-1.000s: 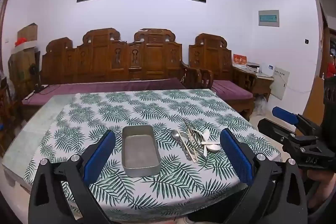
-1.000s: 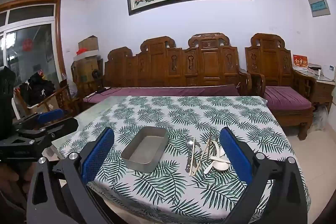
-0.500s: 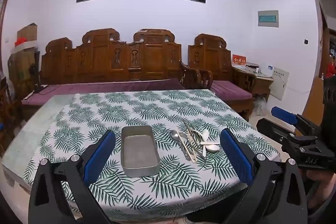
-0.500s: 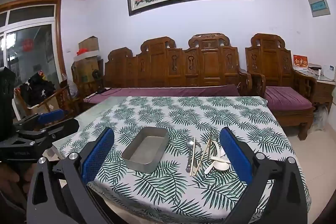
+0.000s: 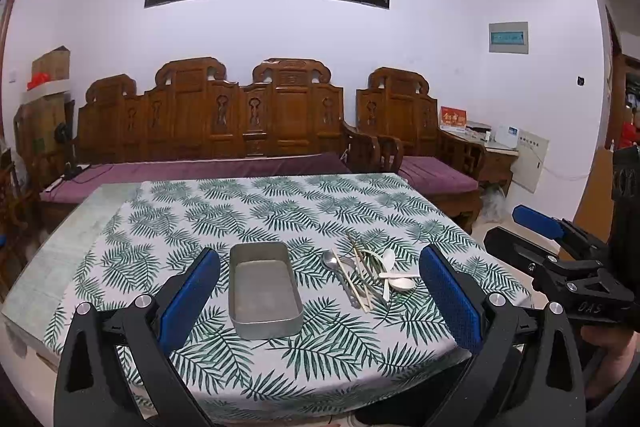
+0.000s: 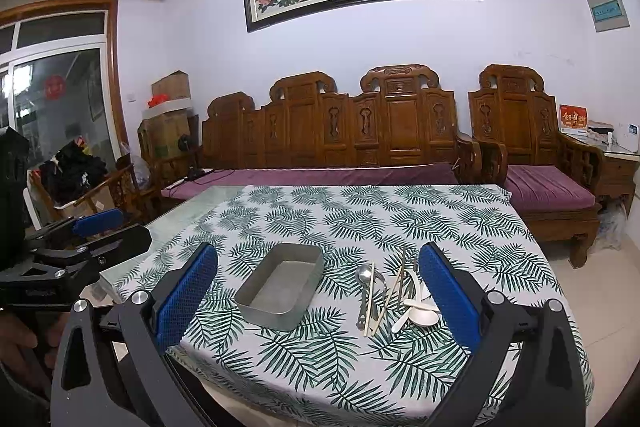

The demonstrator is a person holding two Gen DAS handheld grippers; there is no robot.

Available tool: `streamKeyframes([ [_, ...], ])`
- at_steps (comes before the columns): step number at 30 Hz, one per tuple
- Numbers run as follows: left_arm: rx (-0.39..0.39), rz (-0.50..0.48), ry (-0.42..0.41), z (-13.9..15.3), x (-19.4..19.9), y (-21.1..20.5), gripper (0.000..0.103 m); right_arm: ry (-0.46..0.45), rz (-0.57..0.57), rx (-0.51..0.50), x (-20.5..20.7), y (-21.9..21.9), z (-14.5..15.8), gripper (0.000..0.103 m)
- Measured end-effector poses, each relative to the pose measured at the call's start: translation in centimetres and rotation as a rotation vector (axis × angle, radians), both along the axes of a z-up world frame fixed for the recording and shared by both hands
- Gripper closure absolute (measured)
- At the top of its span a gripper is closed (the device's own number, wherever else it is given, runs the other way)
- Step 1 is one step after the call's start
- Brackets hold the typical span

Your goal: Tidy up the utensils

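Observation:
An empty grey metal tray lies on the leaf-print tablecloth. To its right is a loose pile of utensils: a metal spoon, wooden chopsticks and white plastic spoons. My left gripper is open and empty, held above the table's near edge. My right gripper is open and empty too, also short of the table. Each gripper shows at the edge of the other's view.
A carved wooden sofa with purple cushions stands behind the table, with a matching armchair to the right. A bare strip of glass tabletop lies left of the cloth. Boxes and clutter stand at the far left.
Both grippers have drifted slightly; the tray and utensils keep their places. Nothing was taken hold of.

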State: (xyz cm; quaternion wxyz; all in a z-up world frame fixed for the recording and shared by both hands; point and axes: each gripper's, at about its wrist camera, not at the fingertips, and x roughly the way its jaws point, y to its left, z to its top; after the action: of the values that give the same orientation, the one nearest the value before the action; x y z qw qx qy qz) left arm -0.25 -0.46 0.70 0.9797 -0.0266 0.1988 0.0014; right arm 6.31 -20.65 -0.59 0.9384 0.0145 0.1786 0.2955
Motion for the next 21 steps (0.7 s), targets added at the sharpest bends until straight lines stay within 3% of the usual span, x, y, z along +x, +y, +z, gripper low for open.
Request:
streamKeyframes([
  [21, 0.006, -0.001, -0.008, -0.01, -0.18, -0.14, 0.007, 0.0, 0.0, 0.004, -0.09, 0.11, 0.43, 0.002],
])
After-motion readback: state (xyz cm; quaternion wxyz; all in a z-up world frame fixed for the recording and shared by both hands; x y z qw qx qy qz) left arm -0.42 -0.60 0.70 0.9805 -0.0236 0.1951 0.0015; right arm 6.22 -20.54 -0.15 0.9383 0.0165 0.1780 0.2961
